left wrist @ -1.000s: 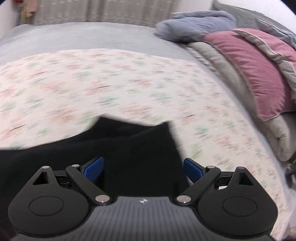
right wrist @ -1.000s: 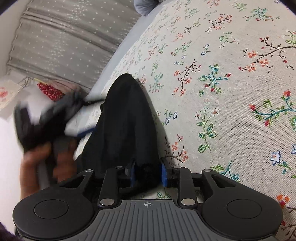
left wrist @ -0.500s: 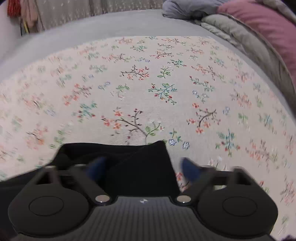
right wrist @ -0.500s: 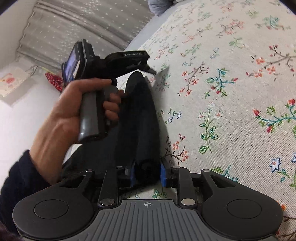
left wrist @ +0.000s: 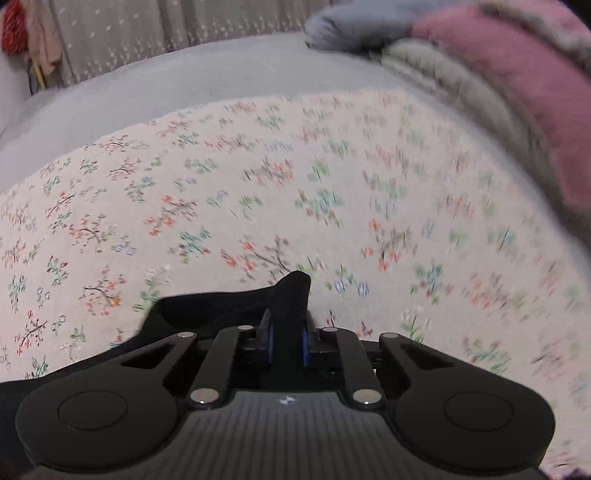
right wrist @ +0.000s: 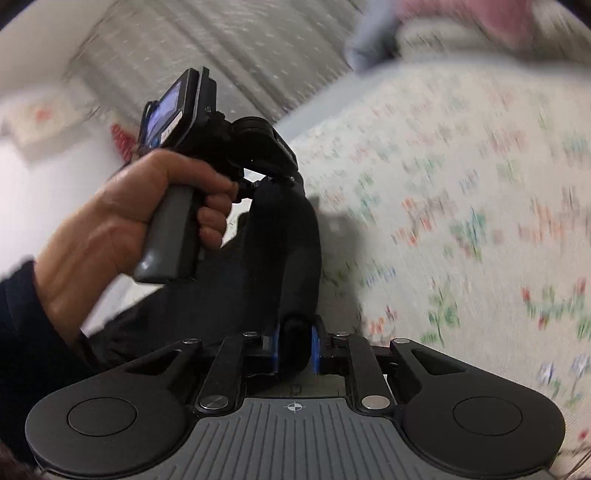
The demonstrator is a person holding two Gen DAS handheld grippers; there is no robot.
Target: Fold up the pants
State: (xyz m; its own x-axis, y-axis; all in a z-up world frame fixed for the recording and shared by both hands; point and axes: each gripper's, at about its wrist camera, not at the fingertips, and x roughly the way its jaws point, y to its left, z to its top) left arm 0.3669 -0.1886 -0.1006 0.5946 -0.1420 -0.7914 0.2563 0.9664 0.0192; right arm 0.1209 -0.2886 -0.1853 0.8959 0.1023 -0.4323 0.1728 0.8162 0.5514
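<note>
Black pants [right wrist: 280, 258] drape over the floral bedspread [left wrist: 258, 184], one fold pinched between the just-closed left gripper [left wrist: 287, 338] fingers, another clamped between the right gripper [right wrist: 294, 345] fingers, no readable writing.

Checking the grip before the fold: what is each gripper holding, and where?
Both hold the black pants. The left gripper pinches a raised edge corner; the right gripper clamps a bunched edge. Which part of the garment cannot be told.

Before me a floral bedspread [left wrist: 258, 192] — pink and grey pillows [left wrist: 517, 85] heaped right, dotted grey curtain [left wrist: 147, 33] behind.
</note>
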